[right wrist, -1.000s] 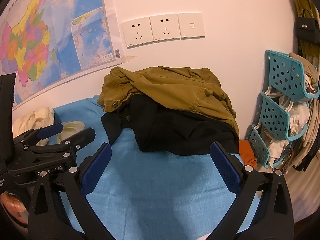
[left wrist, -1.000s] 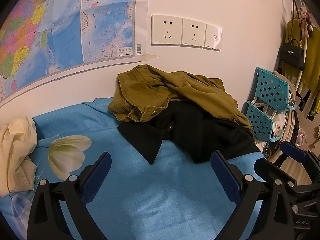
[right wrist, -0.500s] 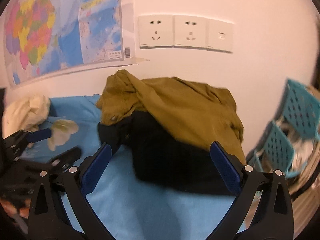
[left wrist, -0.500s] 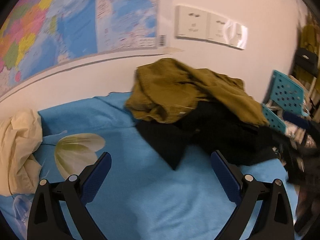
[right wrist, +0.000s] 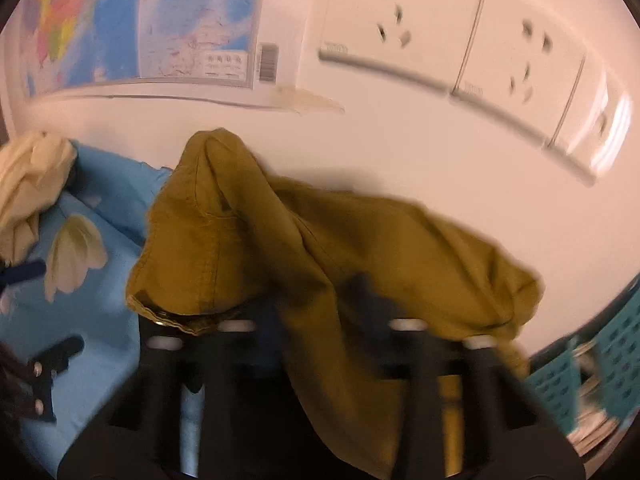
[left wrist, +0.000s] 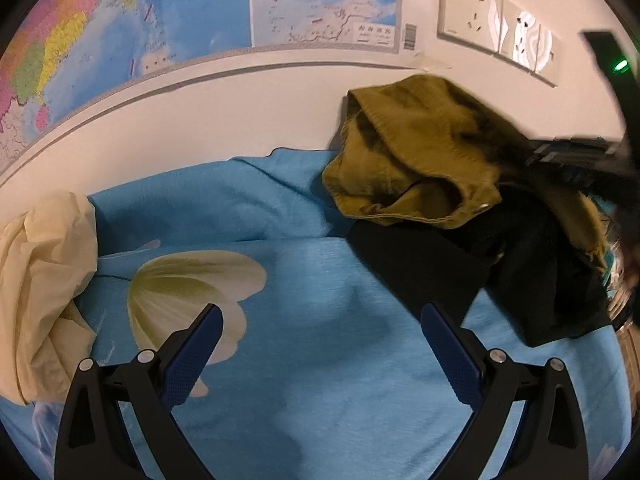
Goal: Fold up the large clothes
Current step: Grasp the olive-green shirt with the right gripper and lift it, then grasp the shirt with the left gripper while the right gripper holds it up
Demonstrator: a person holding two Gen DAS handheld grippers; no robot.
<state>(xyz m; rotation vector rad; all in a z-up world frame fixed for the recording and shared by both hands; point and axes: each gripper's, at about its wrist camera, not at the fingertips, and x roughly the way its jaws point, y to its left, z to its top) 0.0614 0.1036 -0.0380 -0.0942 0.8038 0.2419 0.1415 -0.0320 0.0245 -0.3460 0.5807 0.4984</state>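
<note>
An olive-brown jacket (left wrist: 424, 160) lies crumpled on a black garment (left wrist: 500, 264) at the right of a blue bedsheet (left wrist: 304, 360), against the wall. My left gripper (left wrist: 320, 320) is open and empty above bare sheet, short of the black garment. In the right wrist view the olive jacket (right wrist: 320, 248) fills the middle. My right gripper (right wrist: 320, 312) is blurred, its fingers close together with olive cloth draped over and between them. It also shows as a dark blur in the left wrist view (left wrist: 580, 160), on the jacket's right side.
A cream cloth (left wrist: 40, 280) is bunched at the left of the bed. A map (left wrist: 160, 20) and wall sockets (left wrist: 496, 20) hang on the wall behind. Turquoise plastic baskets (right wrist: 592, 376) stand beyond the bed's right edge.
My right gripper has moved forward into the olive jacket and closed from wide open. My left gripper has swung left and stayed open.
</note>
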